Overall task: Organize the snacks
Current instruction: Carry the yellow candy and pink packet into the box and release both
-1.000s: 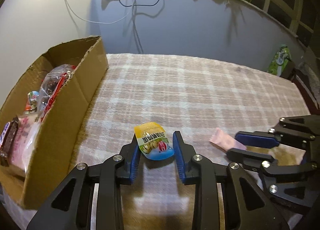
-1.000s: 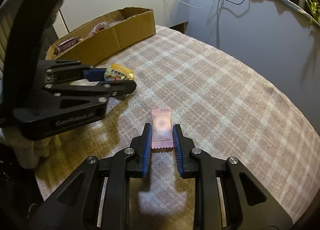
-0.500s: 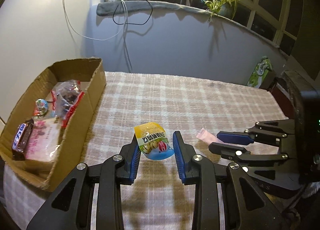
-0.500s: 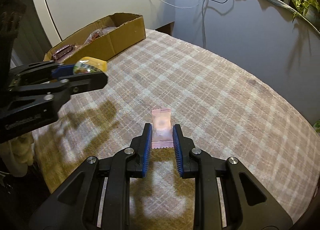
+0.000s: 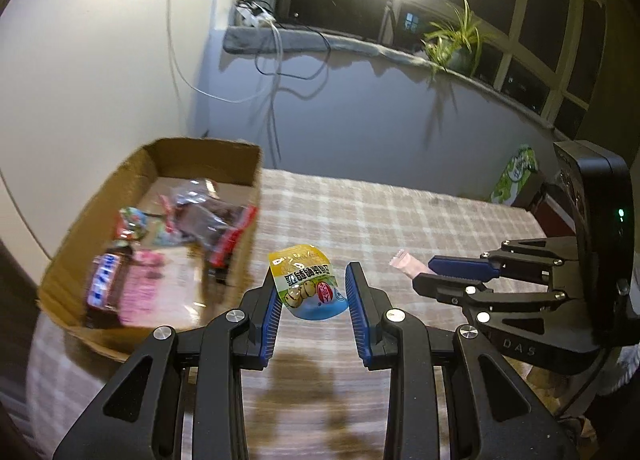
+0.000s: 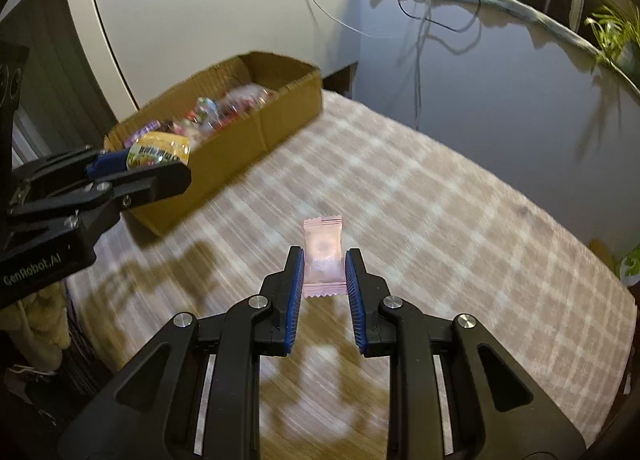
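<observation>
Snacks are what we are sorting, and two are in the air: our left tool is clamped narrow on a yellow-and-blue pouch, our right tool narrow on a pink wrapped candy. Both hang above the checked surface, the pouch just beside the near long wall of the cardboard box that sits at the surface's left edge and already holds several packets. We judge the risks as follows: the pouch is slick and puffy and held only by its sides, so a quick swing could let it squirm out and drop short of the box; the candy is pinched low on its body and could pivot or slip the same way; and the two tools travel close together, so a clash could knock either snack loose. The pouch's long axis runs away from the left tool, yellow end foremost, its print upside down to us. The candy's long axis likewise points straight out between the pads, crimped ends fore and aft.
</observation>
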